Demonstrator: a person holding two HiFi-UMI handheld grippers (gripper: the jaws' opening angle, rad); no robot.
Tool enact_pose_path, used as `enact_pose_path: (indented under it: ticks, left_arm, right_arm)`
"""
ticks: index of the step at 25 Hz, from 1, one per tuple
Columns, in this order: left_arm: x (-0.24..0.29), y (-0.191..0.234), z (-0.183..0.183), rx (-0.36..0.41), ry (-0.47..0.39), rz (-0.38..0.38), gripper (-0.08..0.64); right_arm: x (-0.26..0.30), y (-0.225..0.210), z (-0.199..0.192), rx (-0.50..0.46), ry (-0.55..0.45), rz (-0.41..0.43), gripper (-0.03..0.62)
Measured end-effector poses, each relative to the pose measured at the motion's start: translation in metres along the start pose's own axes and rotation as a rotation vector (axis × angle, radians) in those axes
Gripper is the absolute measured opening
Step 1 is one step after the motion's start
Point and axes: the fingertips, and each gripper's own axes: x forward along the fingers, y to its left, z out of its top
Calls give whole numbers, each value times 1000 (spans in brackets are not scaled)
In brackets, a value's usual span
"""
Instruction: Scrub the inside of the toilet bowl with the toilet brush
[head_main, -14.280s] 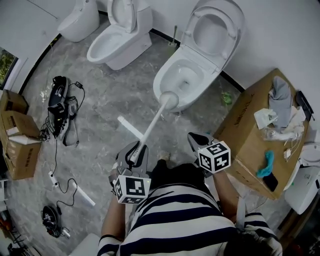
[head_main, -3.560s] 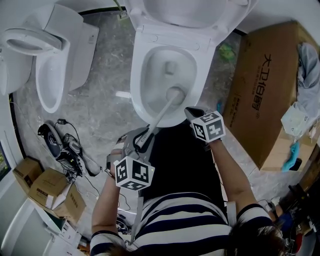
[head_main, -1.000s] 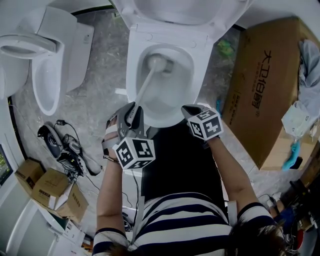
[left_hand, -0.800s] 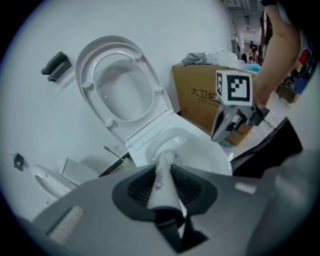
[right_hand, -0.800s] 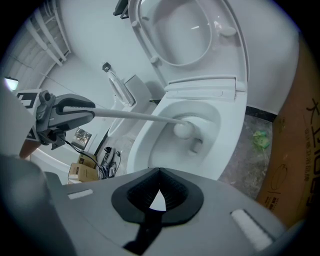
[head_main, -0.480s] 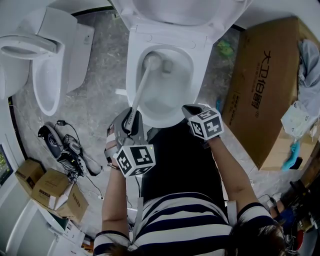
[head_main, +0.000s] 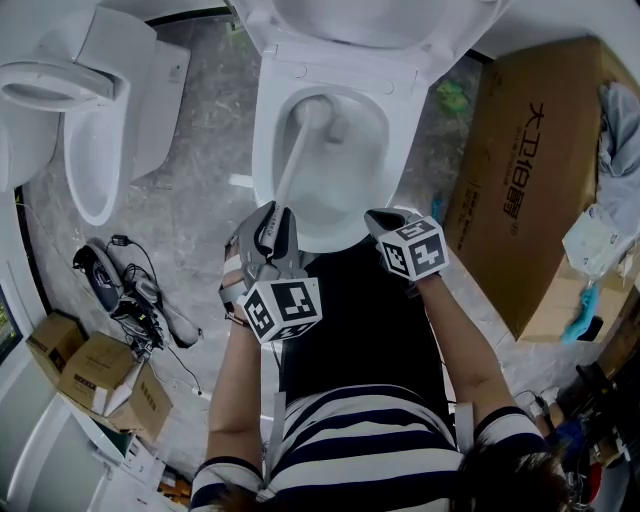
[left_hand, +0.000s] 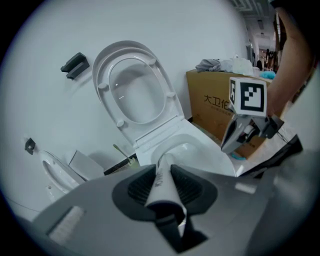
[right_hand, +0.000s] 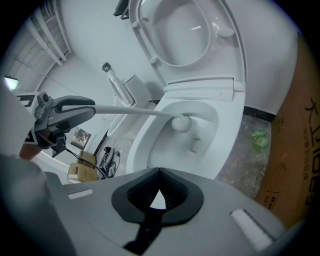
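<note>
The white toilet bowl (head_main: 266, 150) stands open with its lid (left_hand: 131, 90) raised against the wall. My left gripper (head_main: 268, 232) is shut on the white handle of the toilet brush (head_main: 290, 168), which runs up into the bowl. The brush head (head_main: 312, 112) rests against the back left of the inner wall. In the left gripper view the handle (left_hand: 162, 180) sits clamped between the jaws. My right gripper (head_main: 385, 222) hovers over the bowl's front rim, shut with nothing in it. The right gripper view shows the brush head (right_hand: 181, 122) near the drain.
A large cardboard box (head_main: 530, 170) with cloths on top stands right of the toilet. Left of it is a second toilet (head_main: 95, 160). Cables and a device (head_main: 120, 290) lie on the grey floor, with small boxes (head_main: 90, 375) nearby. A green scrap (head_main: 452, 97) lies by the toilet base.
The brush head has slid a little along the back left of the bowl, and my left gripper has shifted slightly right. The right gripper has stayed in place.
</note>
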Motion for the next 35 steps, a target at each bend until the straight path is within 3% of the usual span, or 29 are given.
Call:
enact_pose_path:
  ticks: [14, 20, 29, 35]
  left_arm:
    - [9, -20, 29, -6, -84, -94, 0]
    - [5, -37, 40, -20, -127, -175, 0]
    - [-10, -51, 40, 75, -159, -285, 0]
    - [-28, -61, 27, 114, -132, -372, 0]
  right_arm:
    - [-10, -15, 12, 31, -51, -45, -2]
    - [-12, -13, 6, 43, -55, -48, -2]
    - [-16, -9, 0, 43, -56, -48, -2]
    - [-21, -7, -3, 42, -55, -57, -2]
